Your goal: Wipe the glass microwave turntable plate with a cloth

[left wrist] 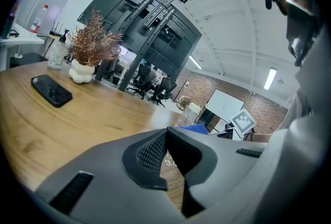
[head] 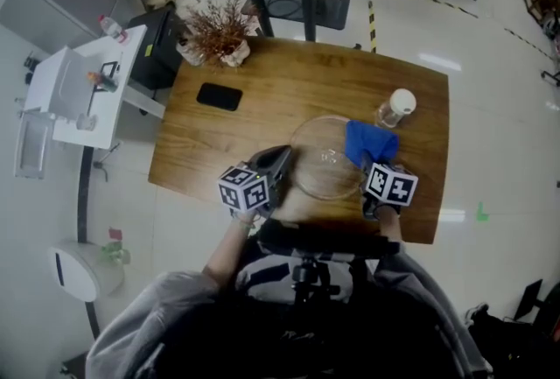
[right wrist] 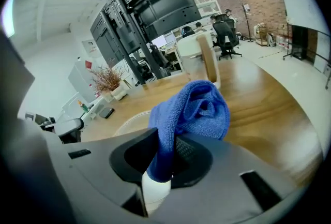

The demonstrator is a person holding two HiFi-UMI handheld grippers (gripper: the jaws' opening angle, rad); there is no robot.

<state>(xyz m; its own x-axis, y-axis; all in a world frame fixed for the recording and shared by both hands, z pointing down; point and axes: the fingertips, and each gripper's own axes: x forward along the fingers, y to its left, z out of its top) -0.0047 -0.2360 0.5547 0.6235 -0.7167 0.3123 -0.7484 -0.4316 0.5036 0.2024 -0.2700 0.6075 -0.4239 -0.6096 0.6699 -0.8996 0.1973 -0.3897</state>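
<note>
Your right gripper (right wrist: 166, 151) view shows the jaws clamped on the blue cloth (right wrist: 192, 112); the head view hides this grip. The head view places the glass plate (head: 325, 160) flat on the table (head: 262, 84) between both grippers. Your left gripper (head: 282, 157) points toward the plate's left rim, jaws closed together and empty.

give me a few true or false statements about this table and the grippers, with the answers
1. The right gripper is clamped on the blue cloth. True.
2. The phone lies on the glass plate. False: it lies on the bare table, well apart from the plate, nearer the dried plant.
3. A jar with a white lid stands just beyond the cloth. True.
4. The dried plant stands at the table edge closest to the person. False: it stands at the far edge.
</note>
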